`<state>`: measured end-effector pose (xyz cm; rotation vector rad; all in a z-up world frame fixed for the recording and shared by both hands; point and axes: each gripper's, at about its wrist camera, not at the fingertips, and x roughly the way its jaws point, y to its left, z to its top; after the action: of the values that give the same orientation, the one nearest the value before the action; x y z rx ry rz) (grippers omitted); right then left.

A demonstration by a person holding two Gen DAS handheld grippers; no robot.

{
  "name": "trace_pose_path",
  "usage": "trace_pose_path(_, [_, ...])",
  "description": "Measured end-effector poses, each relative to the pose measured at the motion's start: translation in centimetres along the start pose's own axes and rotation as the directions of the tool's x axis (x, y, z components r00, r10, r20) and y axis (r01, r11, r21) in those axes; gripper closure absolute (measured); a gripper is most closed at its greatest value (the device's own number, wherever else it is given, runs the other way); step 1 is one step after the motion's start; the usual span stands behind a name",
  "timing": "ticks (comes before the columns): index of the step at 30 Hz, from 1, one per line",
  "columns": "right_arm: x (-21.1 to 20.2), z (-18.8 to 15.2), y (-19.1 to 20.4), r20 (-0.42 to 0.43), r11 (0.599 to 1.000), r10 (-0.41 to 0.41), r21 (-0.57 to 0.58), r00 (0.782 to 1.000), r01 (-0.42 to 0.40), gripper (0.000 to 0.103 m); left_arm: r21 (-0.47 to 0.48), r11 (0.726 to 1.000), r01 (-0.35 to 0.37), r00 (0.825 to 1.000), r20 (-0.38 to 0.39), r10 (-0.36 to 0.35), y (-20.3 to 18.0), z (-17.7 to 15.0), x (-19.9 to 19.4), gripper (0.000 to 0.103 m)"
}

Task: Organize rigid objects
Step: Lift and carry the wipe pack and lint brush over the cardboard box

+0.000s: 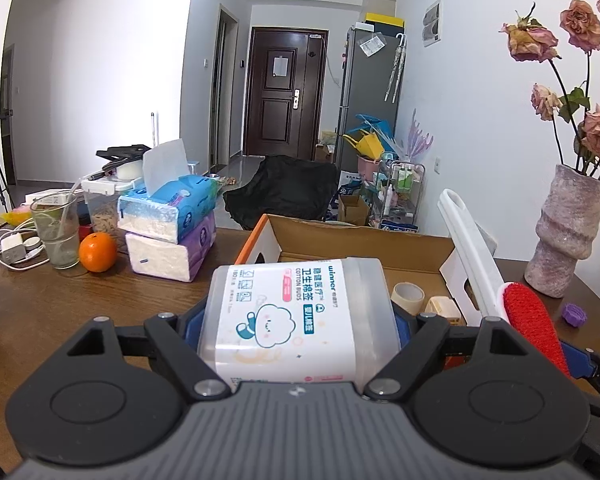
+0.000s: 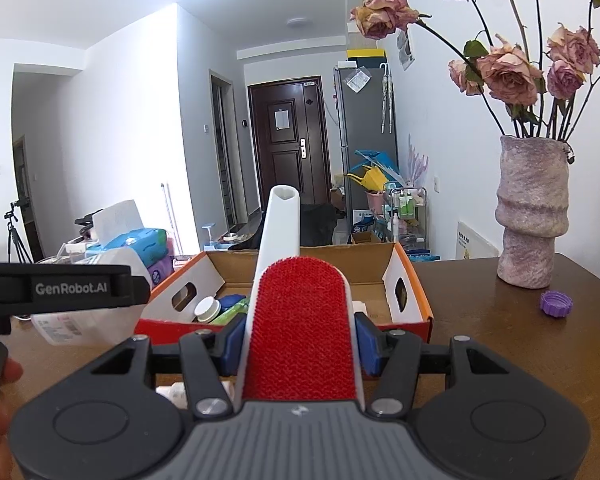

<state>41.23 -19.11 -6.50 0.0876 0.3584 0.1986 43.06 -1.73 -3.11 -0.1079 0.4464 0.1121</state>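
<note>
While clamped, translucent cotton-bud box (image 1: 296,320), red-bristled brush (image 2: 300,320).

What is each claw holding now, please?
Left claw: closed on the cotton buds box.
Right claw: closed on the lint brush.

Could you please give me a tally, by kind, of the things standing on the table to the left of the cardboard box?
Tissue packs: 2, a blue one stacked on a purple one
Oranges: 1
Drinking glasses: 1
Lidded food containers: 1
White chargers: 1
Total: 6
</note>
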Motion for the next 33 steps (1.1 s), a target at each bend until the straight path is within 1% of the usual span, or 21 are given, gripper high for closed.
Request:
trace_pose_path(17, [6.4,2.5,-1.3,0.008,1.0,0.006,0.005,1.0,-0.006,0.048,-0.004,1.0,-0.008,1.0,-0.003,0.008,-1.3,2.5,6.1,0.02])
trace_pose_path(33, [12.9,4.5,-1.2,0.017,1.0,0.017,-0.022,1.0,-0.017,0.048,0.001,0.999,-0.034,0.999,-0.009,0.034,-1.8,4.7,12.1,0.02])
